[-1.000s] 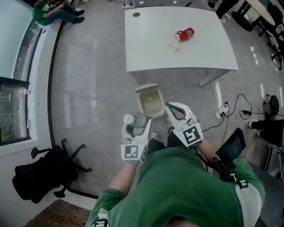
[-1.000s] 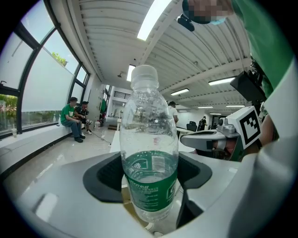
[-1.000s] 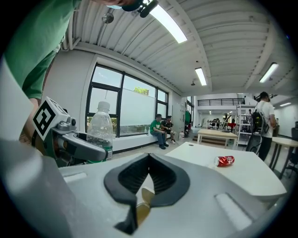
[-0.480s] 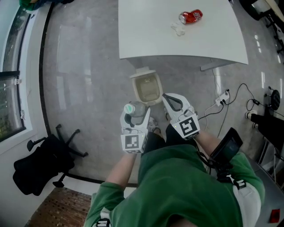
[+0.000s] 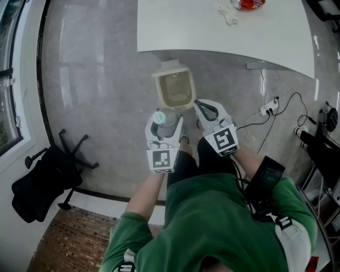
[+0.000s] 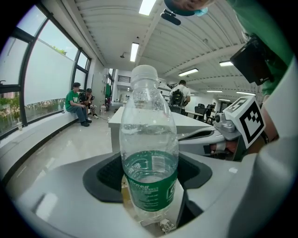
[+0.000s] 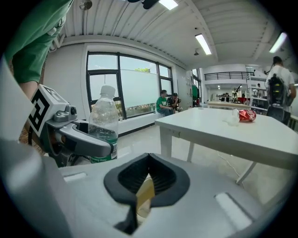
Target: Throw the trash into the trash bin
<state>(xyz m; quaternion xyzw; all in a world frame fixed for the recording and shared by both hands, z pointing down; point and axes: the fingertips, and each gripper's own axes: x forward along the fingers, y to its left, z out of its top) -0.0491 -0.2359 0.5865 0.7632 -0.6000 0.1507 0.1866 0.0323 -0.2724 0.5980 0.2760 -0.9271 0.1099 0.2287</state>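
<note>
Jaws of the left gripper (image 5: pixel 165 123) clamp an upright plastic bottle (image 6: pixel 149 153); the right gripper (image 5: pixel 203 108) is pressed together, empty. An open trash bin (image 5: pixel 158 88) stands on the floor just ahead, with a red can (image 5: pixel 250 3) on the table (image 5: pixel 202 32) beyond.

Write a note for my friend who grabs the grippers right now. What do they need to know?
Left gripper: shut on the plastic bottle, held upright.
Right gripper: shut, nothing in it.
Trash bin: on the floor just ahead of both grippers, lid open. The bottle is on its near side, not over the opening yet.
Red can and a crumpled clear scrap lie on the white table.
Done: bottle picked up and carried to the bin.
Left: drop the bottle in, then probably fetch the can and scrap.
</note>
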